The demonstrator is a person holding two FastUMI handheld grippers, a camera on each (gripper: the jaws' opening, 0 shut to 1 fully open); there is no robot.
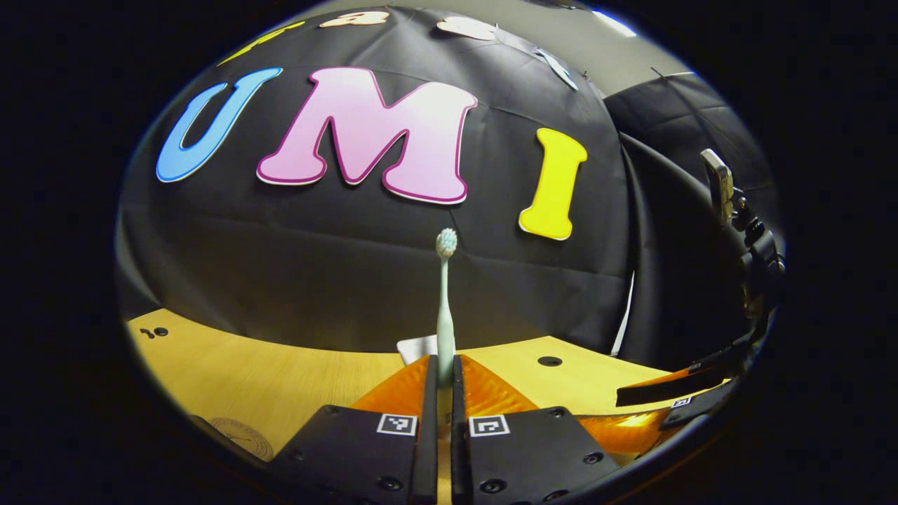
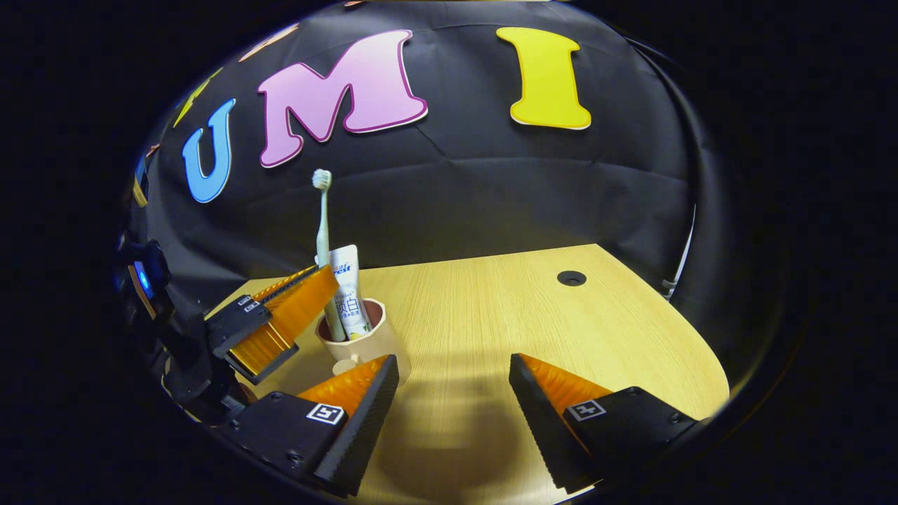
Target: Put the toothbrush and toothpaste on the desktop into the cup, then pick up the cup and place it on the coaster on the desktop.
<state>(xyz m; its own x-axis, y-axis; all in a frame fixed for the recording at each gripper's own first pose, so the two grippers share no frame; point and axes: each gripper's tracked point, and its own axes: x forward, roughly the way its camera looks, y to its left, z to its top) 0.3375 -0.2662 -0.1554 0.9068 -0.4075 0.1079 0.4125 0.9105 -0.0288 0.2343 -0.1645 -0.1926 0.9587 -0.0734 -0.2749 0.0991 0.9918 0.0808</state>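
A pale green toothbrush (image 1: 445, 301) stands upright, bristles on top, with my left gripper (image 1: 445, 363) shut on its handle. The right gripper view shows the toothbrush (image 2: 323, 224) with its lower end inside a beige cup (image 2: 365, 344), beside a white toothpaste tube (image 2: 349, 291) that stands in the same cup. There my left gripper (image 2: 309, 291) holds the brush from the left, just above the rim. My right gripper (image 2: 454, 363) is open over the table, right of the cup, with nothing between its fingers. A round coaster (image 1: 242, 436) lies at lower left in the left gripper view.
The wooden table (image 2: 533, 322) has a round cable hole (image 2: 571, 278) near its far right corner. The black cloth wall runs close behind the table. A bare stretch of tabletop lies to the right of the cup.
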